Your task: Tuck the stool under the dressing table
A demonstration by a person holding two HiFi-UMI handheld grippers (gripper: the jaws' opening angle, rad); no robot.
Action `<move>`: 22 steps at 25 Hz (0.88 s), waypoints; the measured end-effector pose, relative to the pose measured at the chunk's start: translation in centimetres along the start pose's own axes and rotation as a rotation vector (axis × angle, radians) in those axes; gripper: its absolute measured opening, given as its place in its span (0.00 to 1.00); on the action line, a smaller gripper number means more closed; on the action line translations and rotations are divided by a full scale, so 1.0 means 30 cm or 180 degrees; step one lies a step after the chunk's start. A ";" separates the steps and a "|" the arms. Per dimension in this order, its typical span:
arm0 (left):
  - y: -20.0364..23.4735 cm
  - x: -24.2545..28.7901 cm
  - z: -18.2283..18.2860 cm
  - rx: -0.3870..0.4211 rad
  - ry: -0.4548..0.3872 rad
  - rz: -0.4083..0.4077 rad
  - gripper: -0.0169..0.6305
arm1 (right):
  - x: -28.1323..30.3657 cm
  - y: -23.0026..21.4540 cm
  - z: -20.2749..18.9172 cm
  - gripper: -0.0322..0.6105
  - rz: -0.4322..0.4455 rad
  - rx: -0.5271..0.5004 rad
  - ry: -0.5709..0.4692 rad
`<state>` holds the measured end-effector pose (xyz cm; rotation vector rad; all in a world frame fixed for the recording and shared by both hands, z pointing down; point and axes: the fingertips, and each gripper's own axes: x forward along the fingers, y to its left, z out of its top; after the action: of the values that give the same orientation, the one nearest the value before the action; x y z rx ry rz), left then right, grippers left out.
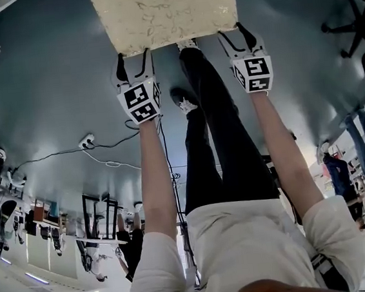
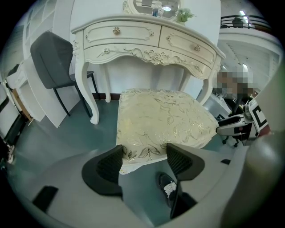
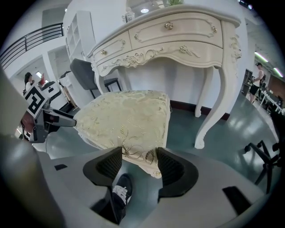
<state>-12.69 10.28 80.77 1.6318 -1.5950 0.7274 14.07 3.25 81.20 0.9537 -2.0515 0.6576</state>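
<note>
The left gripper (image 2: 144, 162) and the right gripper (image 3: 140, 162) have their jaws wide apart. Each straddles a near corner of the cream, leaf-patterned cushioned stool (image 2: 162, 118) without clamping it. The stool stands on the grey-green floor (image 2: 53, 138), directly before the ornate white two-drawer dressing table (image 2: 147, 42), facing the gap between its front legs.

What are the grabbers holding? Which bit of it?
Nothing is held. The left gripper and right gripper both stand open, jaws wide apart at the near edge of the stool, not clamped on it.
</note>
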 end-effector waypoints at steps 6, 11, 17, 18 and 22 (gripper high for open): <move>0.008 0.008 0.010 0.0039 -0.0132 -0.0004 0.52 | 0.005 0.003 -0.001 0.46 -0.0006 0.0024 -0.0051; 0.051 0.116 0.186 0.0061 -0.0229 0.0000 0.52 | 0.096 -0.070 0.162 0.46 -0.0026 0.0030 -0.0144; 0.063 0.150 0.231 0.0108 -0.0305 -0.0048 0.52 | 0.125 -0.090 0.200 0.46 -0.0024 0.0015 -0.0208; 0.063 0.148 0.232 0.0117 -0.0310 -0.0059 0.52 | 0.123 -0.088 0.201 0.46 -0.0012 0.0005 -0.0220; 0.062 0.167 0.260 0.0133 -0.0346 -0.0084 0.52 | 0.134 -0.103 0.222 0.46 0.0009 -0.0024 -0.0260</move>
<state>-14.92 1.10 80.58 1.7459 -1.6408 0.6725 12.01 -4.87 81.02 0.9880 -2.1259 0.6211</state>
